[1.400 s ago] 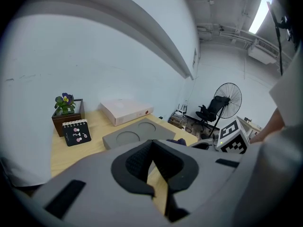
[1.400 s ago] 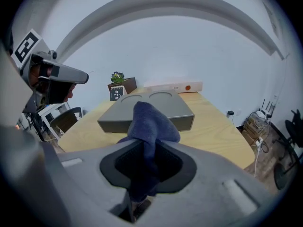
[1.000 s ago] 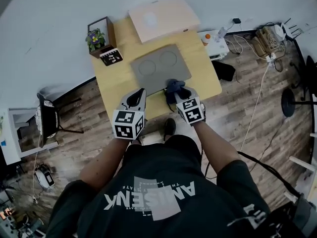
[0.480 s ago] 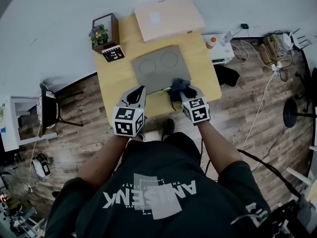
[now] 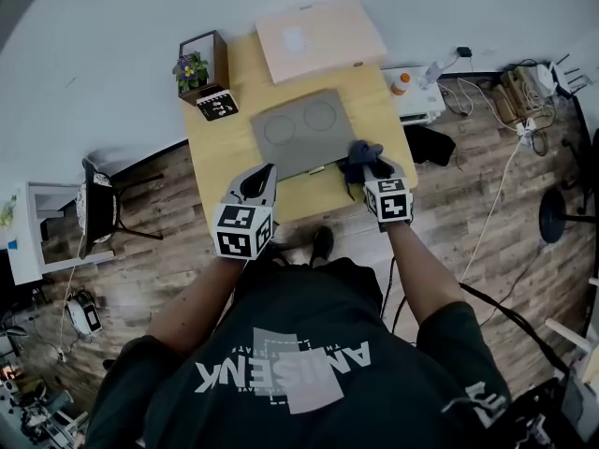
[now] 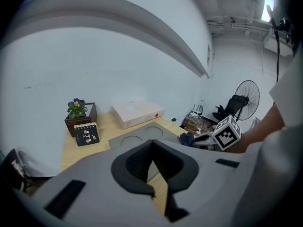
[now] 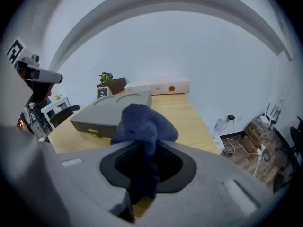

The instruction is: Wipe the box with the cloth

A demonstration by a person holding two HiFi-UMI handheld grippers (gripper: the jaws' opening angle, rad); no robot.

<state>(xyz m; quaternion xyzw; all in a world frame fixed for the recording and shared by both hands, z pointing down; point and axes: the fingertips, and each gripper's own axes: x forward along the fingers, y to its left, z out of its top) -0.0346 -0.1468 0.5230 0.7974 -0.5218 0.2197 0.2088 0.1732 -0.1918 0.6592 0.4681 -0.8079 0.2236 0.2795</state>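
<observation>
Right tongs point(image 7: 141, 151) grip the blue cloth point(image 7: 142, 119); left tongs point(image 6: 152, 149) sit closed.

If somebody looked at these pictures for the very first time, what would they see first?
Probably the dark blue cloth bunched in the right gripper, close by the near right corner of the flat grey box on the yellow table. Next comes the left gripper, shut and empty, near the table's front edge. Then the little purple flowers at the table's far left corner.
</observation>
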